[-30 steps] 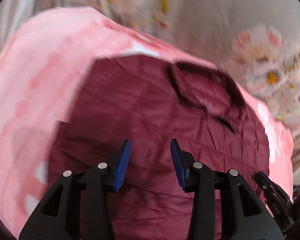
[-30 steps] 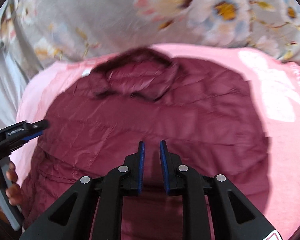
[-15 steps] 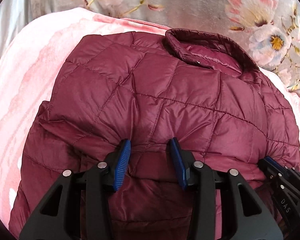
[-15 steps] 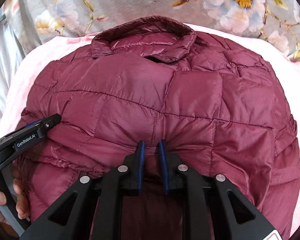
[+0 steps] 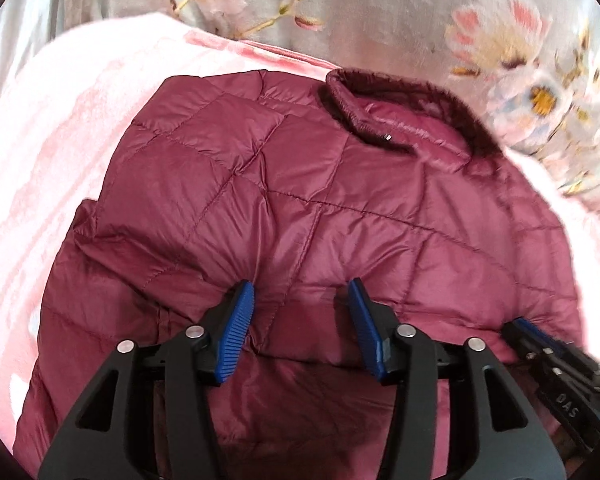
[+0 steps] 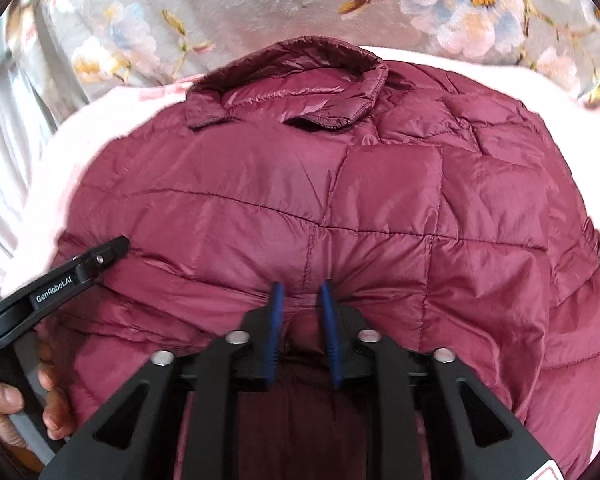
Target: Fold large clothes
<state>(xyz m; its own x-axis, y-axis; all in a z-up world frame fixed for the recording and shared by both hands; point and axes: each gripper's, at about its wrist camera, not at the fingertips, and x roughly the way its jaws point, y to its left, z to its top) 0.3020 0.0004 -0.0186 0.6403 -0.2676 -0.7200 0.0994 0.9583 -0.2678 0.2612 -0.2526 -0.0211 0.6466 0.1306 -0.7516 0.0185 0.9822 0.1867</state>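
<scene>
A big dark red puffy jacket (image 5: 300, 208) lies on a pink blanket (image 5: 48, 152). It fills the middle of both pictures. Its collar (image 6: 288, 88) is at the top of the frame in the right wrist view, and at the upper right in the left wrist view. Behind the blanket, along the top of each picture, is a gray cloth with flowers (image 6: 472, 4).

The left gripper (image 5: 302, 320) is at the bottom middle of its picture. Its jaws are wide apart, and the blue pads (image 5: 236, 332) sit right at a folded edge of the jacket with puffy cloth between them. They are not squeezing it.

The right gripper (image 6: 302, 316) is at the bottom middle of its picture. Its jaws are close together, with a bunch of jacket cloth between them. I cannot tell if they pinch it tight.

In the right wrist view the left gripper also shows at the left edge, held by a hand (image 6: 28, 404), and its tip touches the jacket.
</scene>
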